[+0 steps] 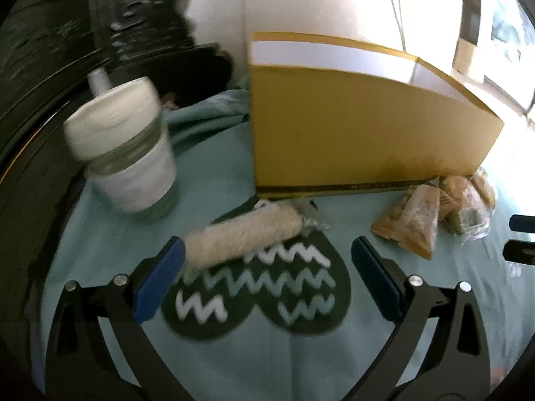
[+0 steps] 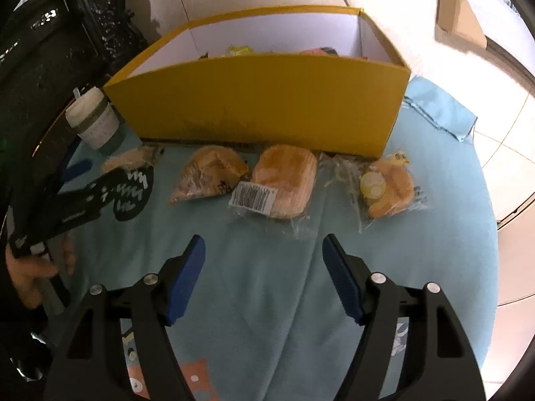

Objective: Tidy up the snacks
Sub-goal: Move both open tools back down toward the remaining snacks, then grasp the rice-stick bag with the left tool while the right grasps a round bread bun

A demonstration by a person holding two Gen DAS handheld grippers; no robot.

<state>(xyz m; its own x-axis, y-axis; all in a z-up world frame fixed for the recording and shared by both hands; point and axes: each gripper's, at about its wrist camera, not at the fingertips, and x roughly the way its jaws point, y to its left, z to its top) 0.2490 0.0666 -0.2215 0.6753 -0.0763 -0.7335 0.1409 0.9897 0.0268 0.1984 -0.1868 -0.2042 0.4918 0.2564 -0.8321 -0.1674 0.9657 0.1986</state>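
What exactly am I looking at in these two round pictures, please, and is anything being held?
No robot here: a person carries a handheld two-finger gripper in each hand, each with a fisheye camera looking along its blue fingers. One picture comes from the left gripper, the other from the right gripper; the right view also shows the left hand. A yellow box stands on a light blue cloth. Before it lie a pale roll snack partly on a dark heart-shaped mat, three wrapped pastries, such as the barcoded one, and a lidded white cup. Both grippers are open and hold nothing.
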